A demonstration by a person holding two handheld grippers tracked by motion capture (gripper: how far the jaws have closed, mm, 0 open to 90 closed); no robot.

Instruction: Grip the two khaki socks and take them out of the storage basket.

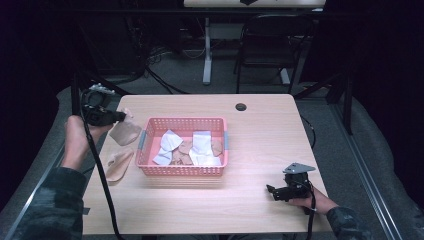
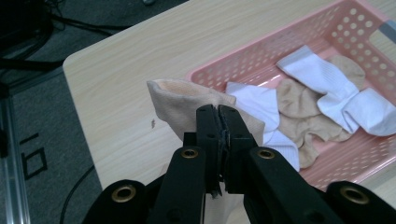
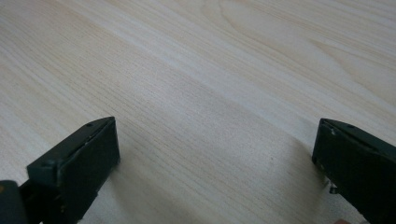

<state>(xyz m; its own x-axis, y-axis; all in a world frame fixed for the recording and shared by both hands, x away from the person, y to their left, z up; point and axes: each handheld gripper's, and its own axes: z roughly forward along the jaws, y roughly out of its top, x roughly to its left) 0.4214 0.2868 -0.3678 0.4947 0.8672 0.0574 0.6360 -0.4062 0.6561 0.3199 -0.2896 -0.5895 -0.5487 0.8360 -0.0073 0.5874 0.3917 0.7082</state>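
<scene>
A light wooden table is seen from the high view, with a pink perforated basket placed left of centre. Inside the basket, white socks and beige socks are mixed in a loose pile.

The left gripper is held at the table's left edge, just beside the basket's left end. In the left gripper view, its 2 jaws are pressed together on a beige sock — no gap is visible between them. The sock's open cuff is turned up and to the left in that view, and the fabric runs down past the jaws toward the bottom edge. In the high view the same beige sock hangs below the gripper, its long axis roughly vertical; whether it touches the table cannot be told.

A 2nd beige sock lies flat on the table near the basket's front-left corner, its long axis angled from front-left to back-right.

The right gripper is held low over the table's front-right area, well apart from the basket. In the right gripper view, its jaws stand wide apart with nothing between them — bare wood grain is seen in the gap, a detail not resolvable from the high view.
</scene>
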